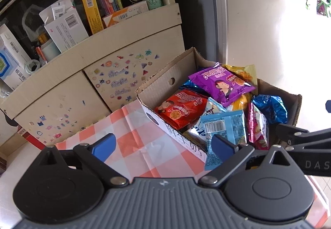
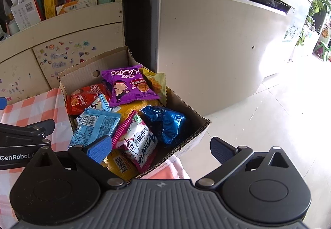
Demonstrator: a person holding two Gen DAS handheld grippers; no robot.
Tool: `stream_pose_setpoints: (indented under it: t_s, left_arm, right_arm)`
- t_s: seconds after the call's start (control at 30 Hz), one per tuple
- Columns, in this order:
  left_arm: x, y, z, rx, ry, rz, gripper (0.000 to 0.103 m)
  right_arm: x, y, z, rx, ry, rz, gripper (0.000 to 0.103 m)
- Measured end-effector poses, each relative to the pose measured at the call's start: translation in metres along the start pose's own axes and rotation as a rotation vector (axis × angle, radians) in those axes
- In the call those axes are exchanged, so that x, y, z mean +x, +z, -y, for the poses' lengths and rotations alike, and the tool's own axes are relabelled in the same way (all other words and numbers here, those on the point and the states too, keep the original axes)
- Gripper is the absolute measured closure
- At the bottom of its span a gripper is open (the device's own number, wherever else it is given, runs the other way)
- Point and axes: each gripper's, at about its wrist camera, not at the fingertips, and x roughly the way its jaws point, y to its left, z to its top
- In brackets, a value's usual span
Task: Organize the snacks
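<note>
Both tongs, the left tongs [image 1: 163,146] and right tongs [image 2: 159,148], hang spread wide and empty over the cardboard box [image 2: 198,131] at the desk's [image 1: 132,129] far edge, where the snack packets [image 2: 128,86] lie heaped, seemingly gathered to keep them together.

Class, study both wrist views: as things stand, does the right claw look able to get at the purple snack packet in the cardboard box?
Probably yes. The purple snack packet lies on top of the pile in the open-topped cardboard box, nothing covering it. The right claw is open and empty, over the box's near end, with only lower packets between.
</note>
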Motion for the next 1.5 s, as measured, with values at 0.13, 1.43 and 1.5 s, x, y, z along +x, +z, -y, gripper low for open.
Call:
stream_pose_setpoints:
  t_s: [0.13,1.43,1.5]
  left_arm:
    - [0.002,0.001,-0.001,0.002,0.007,-0.004,0.005]
    - [0.020,-0.005,-0.014,-0.040,0.006,-0.076,0.006]
    - [0.020,-0.005,-0.014,-0.042,0.005,-0.082,0.006]
  right_arm:
    - [0.002,0.001,-0.001,-0.009,-0.006,-0.001,0.000]
    - [0.018,0.004,-0.015,-0.063,-0.019,-0.040,0.000]
    - [0.018,0.004,-0.016,-0.063,-0.017,-0.042,0.000]
